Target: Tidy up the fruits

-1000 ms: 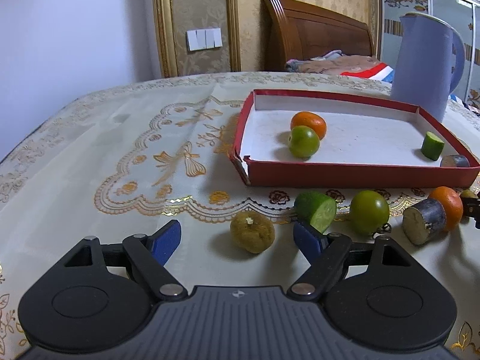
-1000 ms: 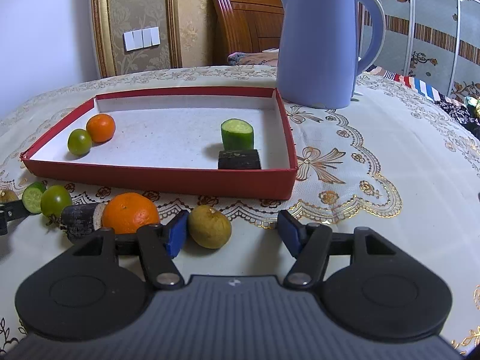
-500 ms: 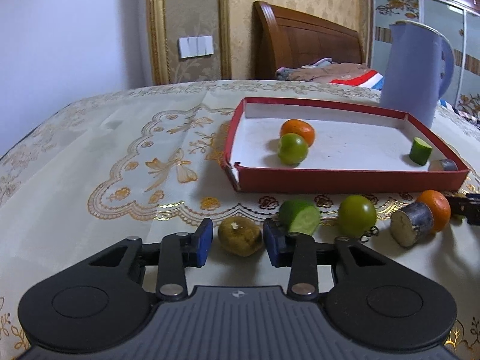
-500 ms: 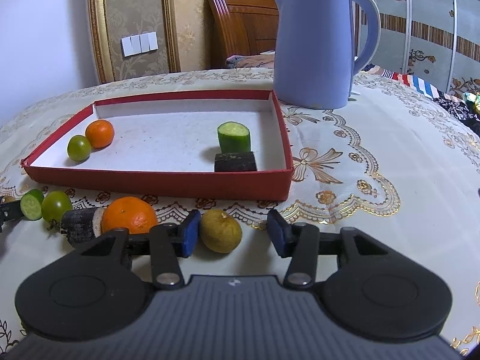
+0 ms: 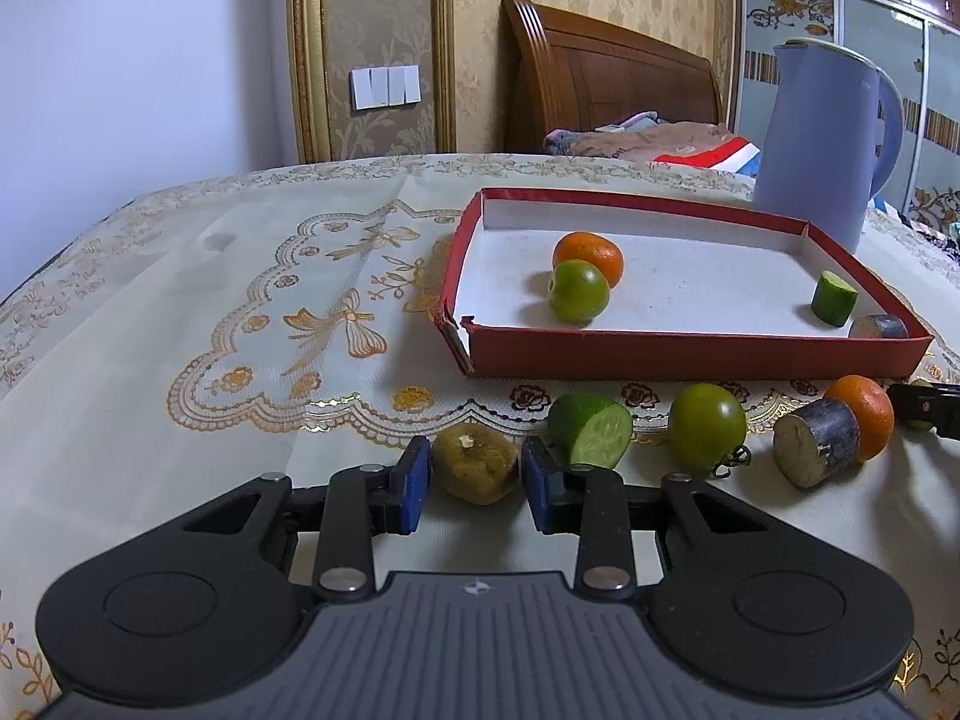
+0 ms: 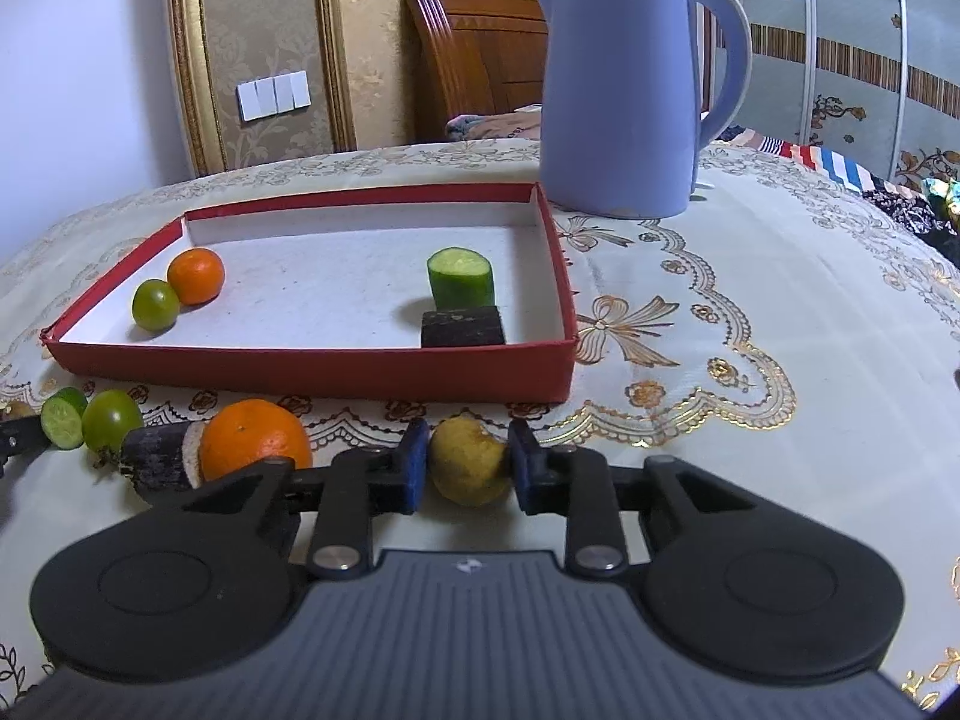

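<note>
A red tray (image 5: 690, 354) (image 6: 312, 369) holds an orange, a green fruit (image 5: 578, 291), a cucumber piece (image 6: 461, 278) and a dark block (image 6: 462, 327). In front of it lie a cut cucumber (image 5: 591, 429), a green tomato (image 5: 707, 427), a dark stub (image 5: 816, 450) and an orange (image 6: 255, 441). My left gripper (image 5: 474, 477) is shut on a brownish-yellow fruit (image 5: 476, 471) on the cloth. My right gripper (image 6: 468, 471) is shut on a yellow fruit (image 6: 468, 468) at the tray's front right.
A tall blue kettle (image 6: 624, 90) (image 5: 822, 138) stands behind the tray's right corner. The table has an embroidered cloth (image 5: 240, 300). A wooden headboard and bedding lie beyond the table's far edge.
Both grippers have moved forward and closed from wide open: the left onto the brownish-yellow fruit, the right onto the yellow fruit.
</note>
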`<action>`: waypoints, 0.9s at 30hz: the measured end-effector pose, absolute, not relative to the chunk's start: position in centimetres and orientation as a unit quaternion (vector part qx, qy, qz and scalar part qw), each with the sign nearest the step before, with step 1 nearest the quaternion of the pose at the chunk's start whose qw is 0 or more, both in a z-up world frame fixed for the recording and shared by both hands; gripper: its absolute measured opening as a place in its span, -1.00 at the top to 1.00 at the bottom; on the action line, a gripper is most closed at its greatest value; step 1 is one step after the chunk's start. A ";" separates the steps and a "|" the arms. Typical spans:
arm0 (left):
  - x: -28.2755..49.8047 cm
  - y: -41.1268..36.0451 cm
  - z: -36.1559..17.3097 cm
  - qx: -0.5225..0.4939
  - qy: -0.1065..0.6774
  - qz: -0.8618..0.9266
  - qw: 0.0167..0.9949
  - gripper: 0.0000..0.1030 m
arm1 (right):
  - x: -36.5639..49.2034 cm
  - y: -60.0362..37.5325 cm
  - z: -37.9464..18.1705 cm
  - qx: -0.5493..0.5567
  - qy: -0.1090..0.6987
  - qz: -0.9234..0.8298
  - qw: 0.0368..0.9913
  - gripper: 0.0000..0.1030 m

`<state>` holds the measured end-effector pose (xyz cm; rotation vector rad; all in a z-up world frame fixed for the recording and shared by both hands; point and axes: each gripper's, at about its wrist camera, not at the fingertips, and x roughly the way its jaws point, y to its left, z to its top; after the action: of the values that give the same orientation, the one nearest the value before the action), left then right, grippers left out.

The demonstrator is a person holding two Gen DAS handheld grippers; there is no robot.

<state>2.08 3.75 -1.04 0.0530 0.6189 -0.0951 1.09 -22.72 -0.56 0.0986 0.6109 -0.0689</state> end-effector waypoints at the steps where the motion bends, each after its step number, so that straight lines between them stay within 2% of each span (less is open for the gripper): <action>1: 2.1 3.7 -1.0 0.027 0.305 -0.047 0.951 0.37 | 1.1 -22.7 -0.6 0.048 0.301 -0.034 0.952 0.48; 16: 1.5 3.9 -0.7 0.022 0.290 -0.042 0.956 0.37 | -0.3 -24.0 -0.1 0.085 0.268 -0.030 0.959 0.49; 27: -0.5 3.6 0.5 0.029 0.242 -0.049 0.969 0.37 | -2.6 -24.0 0.7 0.076 0.228 -0.026 0.970 0.49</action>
<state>-0.55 3.64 0.46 0.0585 0.4881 -0.0985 -2.63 -24.04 0.74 0.1543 0.4604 -0.0521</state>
